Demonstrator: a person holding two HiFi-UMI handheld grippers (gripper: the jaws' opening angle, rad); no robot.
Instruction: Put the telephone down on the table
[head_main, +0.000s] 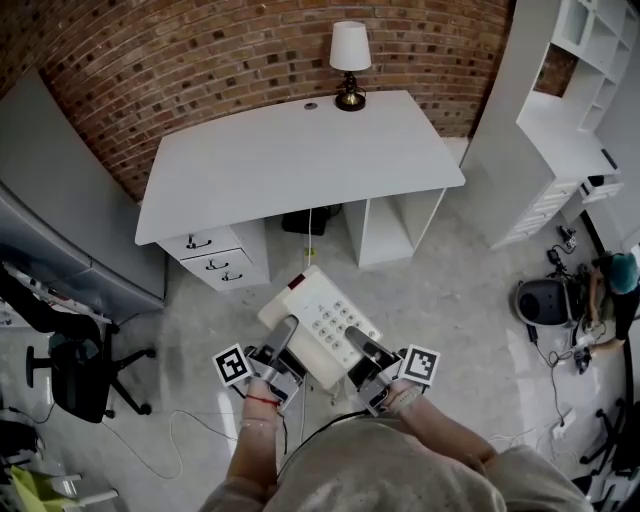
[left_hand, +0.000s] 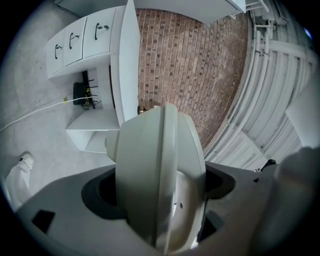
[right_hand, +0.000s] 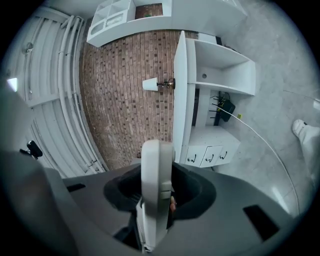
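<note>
One telephone (head_main: 318, 318), gripped by left hand-held gripper (head_main: 287, 330) and right hand-held gripper (head_main: 356, 343), above floor (head_main: 450, 300)

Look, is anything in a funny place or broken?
Nothing looks broken or spilled. The telephone is the odd one: it hangs in the air over the floor, clamped between the left gripper and right gripper, not on the white table where a lamp stands.

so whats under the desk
Under the desk, head view: a drawer unit at the picture's left, an open shelf unit at its right, and between them a black box with a white cable running out. The desktop hides anything further back.
</note>
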